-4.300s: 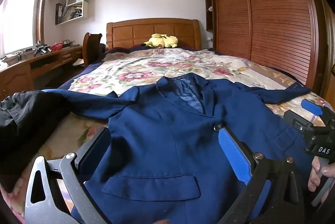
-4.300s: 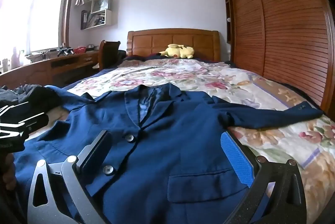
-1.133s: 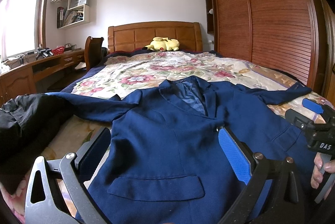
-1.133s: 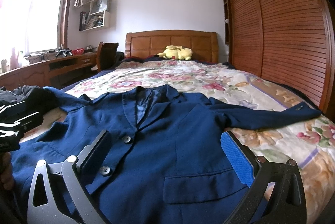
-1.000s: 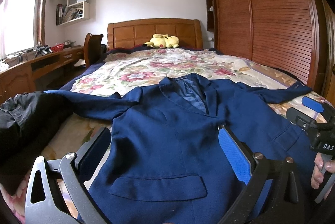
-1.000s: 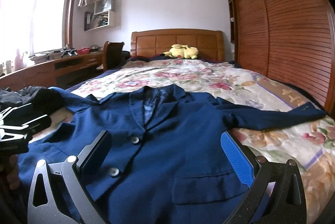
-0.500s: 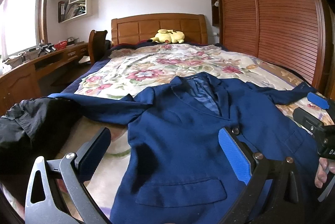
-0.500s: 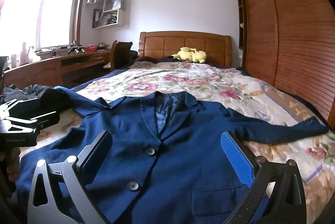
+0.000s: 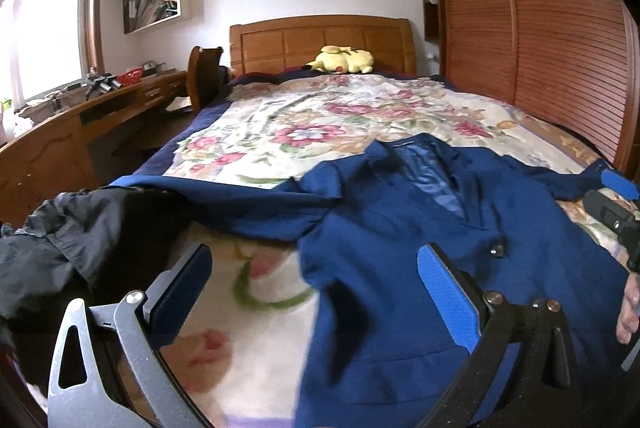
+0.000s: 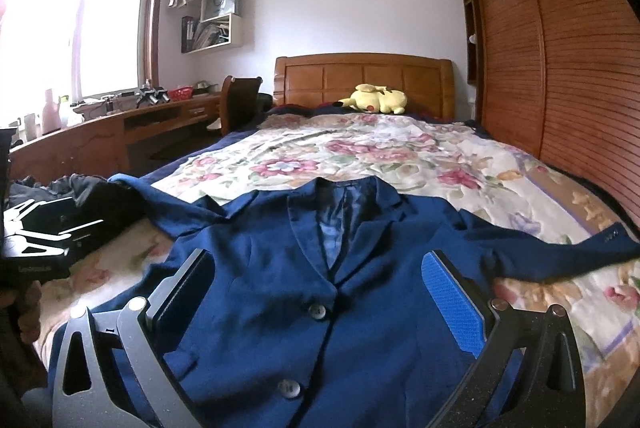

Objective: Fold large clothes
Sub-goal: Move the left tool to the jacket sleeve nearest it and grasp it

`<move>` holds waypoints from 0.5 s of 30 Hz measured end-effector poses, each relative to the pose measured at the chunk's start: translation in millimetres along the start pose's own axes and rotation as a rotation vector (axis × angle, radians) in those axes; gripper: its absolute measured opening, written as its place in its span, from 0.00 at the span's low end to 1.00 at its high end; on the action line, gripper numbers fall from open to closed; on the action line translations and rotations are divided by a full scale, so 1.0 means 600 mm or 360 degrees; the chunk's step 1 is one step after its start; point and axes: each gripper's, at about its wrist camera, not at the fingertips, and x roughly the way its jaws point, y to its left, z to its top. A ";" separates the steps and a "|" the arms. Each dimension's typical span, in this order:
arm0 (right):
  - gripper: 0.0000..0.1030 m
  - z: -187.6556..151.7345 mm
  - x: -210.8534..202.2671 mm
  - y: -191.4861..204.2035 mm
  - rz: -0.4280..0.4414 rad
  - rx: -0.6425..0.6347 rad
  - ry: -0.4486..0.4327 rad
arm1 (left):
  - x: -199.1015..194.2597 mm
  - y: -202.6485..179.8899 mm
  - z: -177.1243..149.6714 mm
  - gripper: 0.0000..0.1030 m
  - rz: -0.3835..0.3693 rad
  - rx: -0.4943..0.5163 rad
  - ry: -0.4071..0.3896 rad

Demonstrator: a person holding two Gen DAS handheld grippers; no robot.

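Note:
A navy blue suit jacket (image 10: 360, 288) lies face up and buttoned on the floral bedspread, both sleeves spread out sideways. It also shows in the left wrist view (image 9: 460, 248). My left gripper (image 9: 316, 280) is open and empty, hovering above the jacket's left edge and bare bedspread. My right gripper (image 10: 320, 288) is open and empty above the jacket's front, near its buttons. Each gripper shows at the edge of the other's view.
A black garment (image 9: 60, 236) lies heaped at the bed's left edge, over the left sleeve's end. A yellow plush toy (image 10: 376, 100) sits by the wooden headboard. A wooden desk (image 10: 100, 140) and chair stand left; a slatted wardrobe (image 10: 560, 68) stands right.
Both grippers have shifted left and both views have risen. The left gripper now sits over the jacket's left edge and bedspread rather than over its front. Both stay open.

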 end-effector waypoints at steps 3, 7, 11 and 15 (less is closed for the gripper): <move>1.00 0.005 0.009 0.010 -0.0011 -0.0024 -0.0012 | 0.009 0.026 0.001 1.00 0.0019 -0.0017 0.0017; 1.00 0.014 0.024 0.023 -0.0008 -0.0038 -0.0022 | 0.026 0.056 0.002 1.00 0.0063 -0.0030 0.0044; 1.00 0.019 0.042 0.037 -0.0001 -0.0056 -0.0022 | 0.045 0.084 0.004 1.00 0.0086 -0.0046 0.0068; 1.00 0.020 0.062 0.046 0.0012 -0.0069 -0.0003 | 0.067 0.107 0.008 1.00 0.0110 -0.0046 0.0077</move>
